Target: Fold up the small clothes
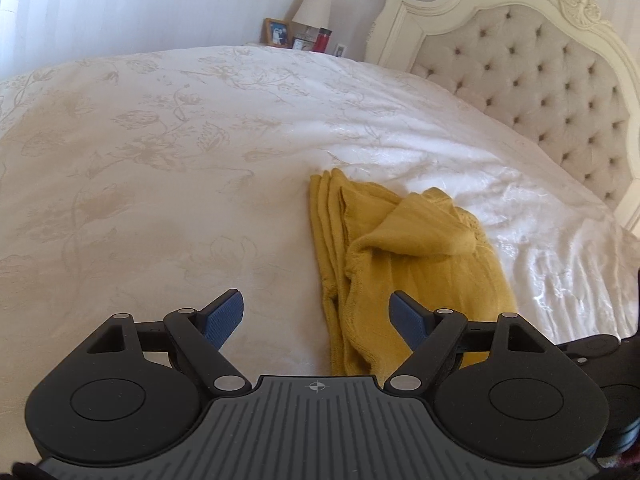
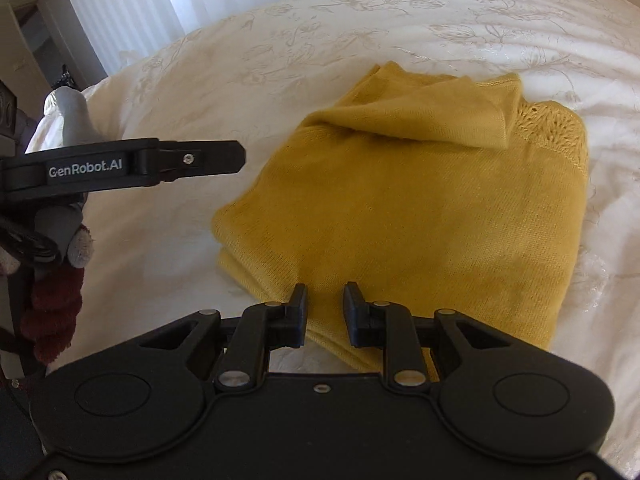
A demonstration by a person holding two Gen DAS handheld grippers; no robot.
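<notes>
A mustard yellow knit garment (image 1: 400, 248) lies folded on the white bedspread (image 1: 160, 160), with one loose flap turned over on top. It fills the middle of the right wrist view (image 2: 420, 208). My left gripper (image 1: 318, 316) is open and empty, held above the garment's near left edge. It shows side-on in the right wrist view (image 2: 224, 158). My right gripper (image 2: 325, 304) has its jaws a small gap apart over the garment's near edge, holding nothing.
An upholstered tufted headboard (image 1: 540, 80) stands at the right. A nightstand with a lamp (image 1: 314, 8), photo frame (image 1: 276, 32) and red bottle (image 1: 322, 40) is behind the bed. Curtains (image 2: 132, 12) hang beyond the far bed edge.
</notes>
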